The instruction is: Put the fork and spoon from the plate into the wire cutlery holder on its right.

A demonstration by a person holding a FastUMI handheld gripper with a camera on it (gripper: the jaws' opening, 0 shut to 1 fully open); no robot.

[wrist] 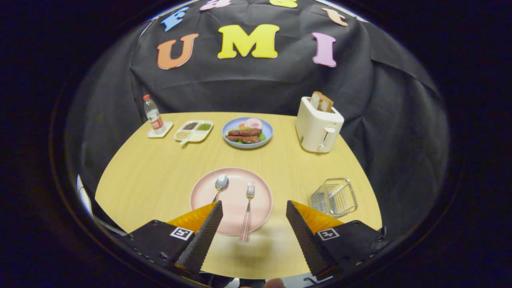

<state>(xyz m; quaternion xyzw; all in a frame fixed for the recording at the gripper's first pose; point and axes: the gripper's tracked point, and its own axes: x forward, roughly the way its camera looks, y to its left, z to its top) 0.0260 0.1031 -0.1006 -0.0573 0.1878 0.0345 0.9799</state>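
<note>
I see the claw [254,208] spread apart and empty above the plate [231,200] carrying spoon [220,184] and fork [247,210], wire cutlery holder [335,197] at lower right.

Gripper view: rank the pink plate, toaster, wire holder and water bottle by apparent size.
1. pink plate
2. toaster
3. wire holder
4. water bottle, though it stands farthest away, so its rank is unsure.
The open jaws hold nothing.
</note>
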